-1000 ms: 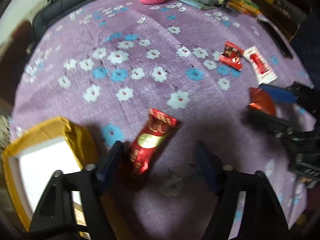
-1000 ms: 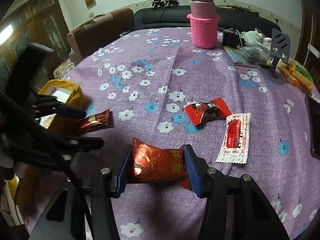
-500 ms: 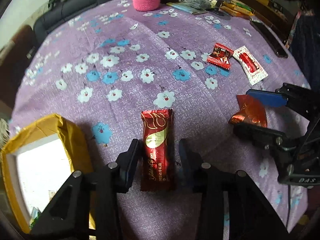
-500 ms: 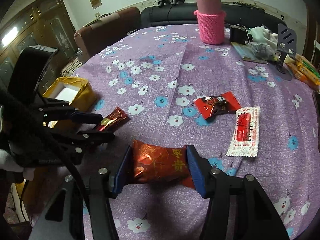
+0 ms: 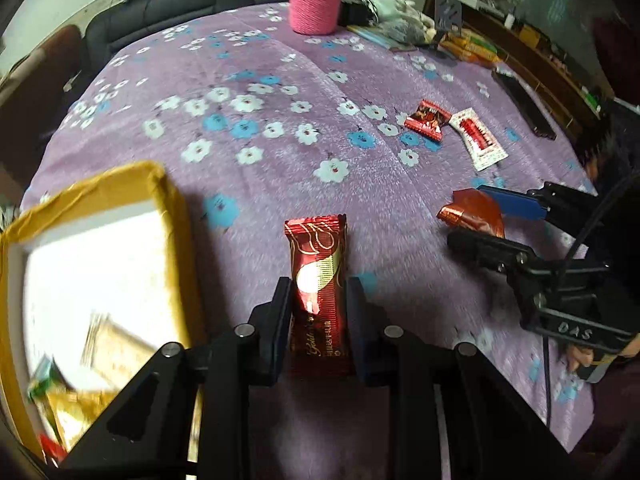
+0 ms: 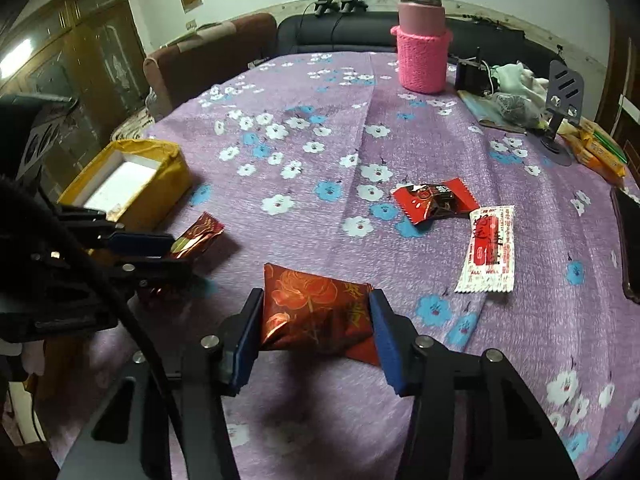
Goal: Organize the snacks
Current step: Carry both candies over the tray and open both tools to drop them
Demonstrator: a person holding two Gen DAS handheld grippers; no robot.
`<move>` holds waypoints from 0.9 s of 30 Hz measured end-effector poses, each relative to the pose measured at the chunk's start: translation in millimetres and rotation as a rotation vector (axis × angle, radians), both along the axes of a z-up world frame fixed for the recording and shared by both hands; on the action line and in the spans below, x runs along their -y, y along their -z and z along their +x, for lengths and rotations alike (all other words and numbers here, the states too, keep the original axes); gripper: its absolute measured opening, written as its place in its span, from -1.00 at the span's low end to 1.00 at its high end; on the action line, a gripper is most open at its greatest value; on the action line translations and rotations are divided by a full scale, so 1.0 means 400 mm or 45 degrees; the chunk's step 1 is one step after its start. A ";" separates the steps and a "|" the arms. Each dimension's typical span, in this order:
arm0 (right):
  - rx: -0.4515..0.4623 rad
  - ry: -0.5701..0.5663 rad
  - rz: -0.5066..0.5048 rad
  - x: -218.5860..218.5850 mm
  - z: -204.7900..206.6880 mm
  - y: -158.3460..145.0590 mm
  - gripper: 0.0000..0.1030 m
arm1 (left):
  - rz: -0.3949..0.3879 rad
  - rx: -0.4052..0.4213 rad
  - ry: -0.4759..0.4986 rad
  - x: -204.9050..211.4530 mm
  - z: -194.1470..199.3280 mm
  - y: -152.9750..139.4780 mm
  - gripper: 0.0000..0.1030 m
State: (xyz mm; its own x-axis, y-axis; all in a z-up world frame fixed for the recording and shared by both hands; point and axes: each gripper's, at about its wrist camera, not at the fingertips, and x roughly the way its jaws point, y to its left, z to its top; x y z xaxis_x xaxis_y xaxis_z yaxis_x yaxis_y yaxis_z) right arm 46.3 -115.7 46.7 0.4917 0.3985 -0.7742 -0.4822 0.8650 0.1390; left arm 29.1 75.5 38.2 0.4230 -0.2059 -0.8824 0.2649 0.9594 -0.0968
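My left gripper is shut on a long dark-red and gold bar wrapper and holds it above the purple flowered cloth, just right of the yellow box. The box holds several snack packets. My right gripper is shut on a red flower-print snack packet, lifted over the table. In the right wrist view the left gripper, its bar and the box show at the left. A red-black candy and a white-red sachet lie on the cloth.
A pink knit-covered flask stands at the far side. Clutter, a phone stand and orange packets sit at the far right. A dark phone lies near the right edge. Chairs and a sofa ring the table.
My left gripper closed on the bar, lifted it and moved toward the yellow box. My right gripper rose a little with its packet still held.
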 end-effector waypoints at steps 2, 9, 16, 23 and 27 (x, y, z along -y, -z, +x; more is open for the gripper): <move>0.024 0.018 0.026 0.002 -0.018 -0.018 -0.01 | -0.046 0.018 -0.028 -0.027 -0.025 -0.018 -0.44; 0.079 0.002 0.076 -0.038 -0.083 -0.082 -0.01 | -0.178 0.108 -0.157 -0.153 -0.118 -0.088 -0.44; 0.086 -0.107 0.132 -0.165 -0.125 -0.143 -0.01 | -0.190 0.185 -0.365 -0.334 -0.190 -0.125 -0.44; 0.011 -0.245 0.165 -0.364 -0.138 -0.135 -0.01 | -0.205 0.166 -0.538 -0.483 -0.185 -0.099 -0.44; -0.043 -0.287 0.128 -0.466 -0.125 -0.095 -0.01 | -0.213 0.139 -0.572 -0.521 -0.166 -0.074 -0.44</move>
State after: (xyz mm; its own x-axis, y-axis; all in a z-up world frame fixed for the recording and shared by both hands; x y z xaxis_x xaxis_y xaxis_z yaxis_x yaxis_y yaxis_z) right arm -3.8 70.8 84.7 0.3559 0.5712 -0.7397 -0.6553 0.7168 0.2382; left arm -37.3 284.1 67.9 0.5908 -0.1171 -0.7983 -0.1546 0.9547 -0.2545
